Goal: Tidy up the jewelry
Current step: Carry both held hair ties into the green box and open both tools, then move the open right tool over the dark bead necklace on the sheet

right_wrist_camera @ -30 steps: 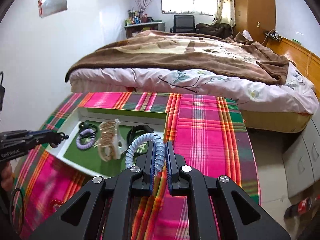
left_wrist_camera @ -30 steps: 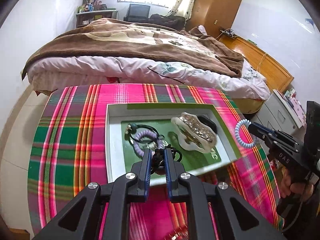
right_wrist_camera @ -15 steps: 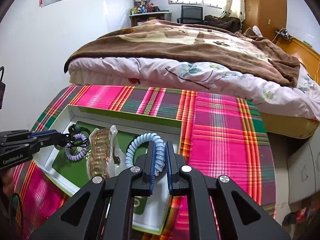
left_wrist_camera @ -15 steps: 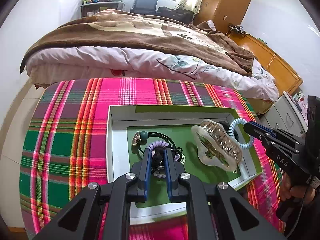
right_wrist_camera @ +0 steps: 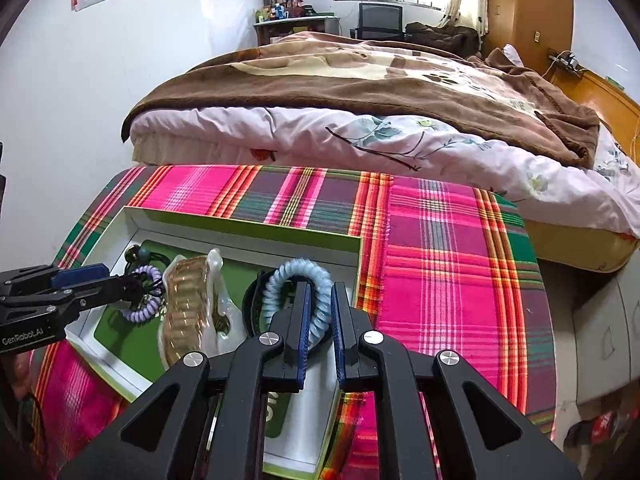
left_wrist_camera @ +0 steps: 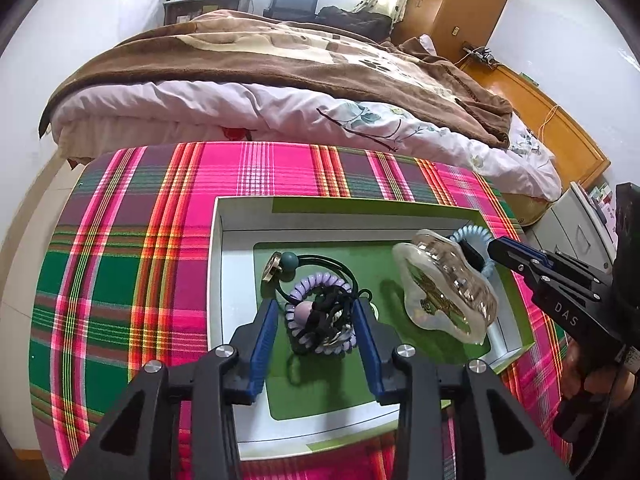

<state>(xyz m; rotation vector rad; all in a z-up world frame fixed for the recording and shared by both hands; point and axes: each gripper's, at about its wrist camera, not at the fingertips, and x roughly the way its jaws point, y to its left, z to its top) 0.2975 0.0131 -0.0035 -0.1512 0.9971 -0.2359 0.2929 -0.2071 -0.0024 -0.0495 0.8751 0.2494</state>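
Observation:
A white and green box [left_wrist_camera: 224, 280] sits on the plaid table. Inside lie a purple coil tie [left_wrist_camera: 304, 284], a black tangled tie [left_wrist_camera: 328, 312], a black cord with a green bead [left_wrist_camera: 290, 261] and a clear hair claw [left_wrist_camera: 444, 284]. My left gripper [left_wrist_camera: 316, 320] is open, its fingers on either side of the black tie, which rests on the purple coil. My right gripper [right_wrist_camera: 320, 312] is shut on a light blue coil tie [right_wrist_camera: 298, 280] over the box's right end [right_wrist_camera: 356, 252]. The blue coil also shows in the left wrist view [left_wrist_camera: 470, 236].
The plaid cloth [right_wrist_camera: 440, 260] covers the table to its edges. A bed with a brown blanket [left_wrist_camera: 280, 60] stands just behind the table. A grey cabinet [right_wrist_camera: 600, 328] is to the right.
My left gripper has opened and let go of the black tie onto the purple coil. My right gripper has carried the blue coil lower into the box's right end.

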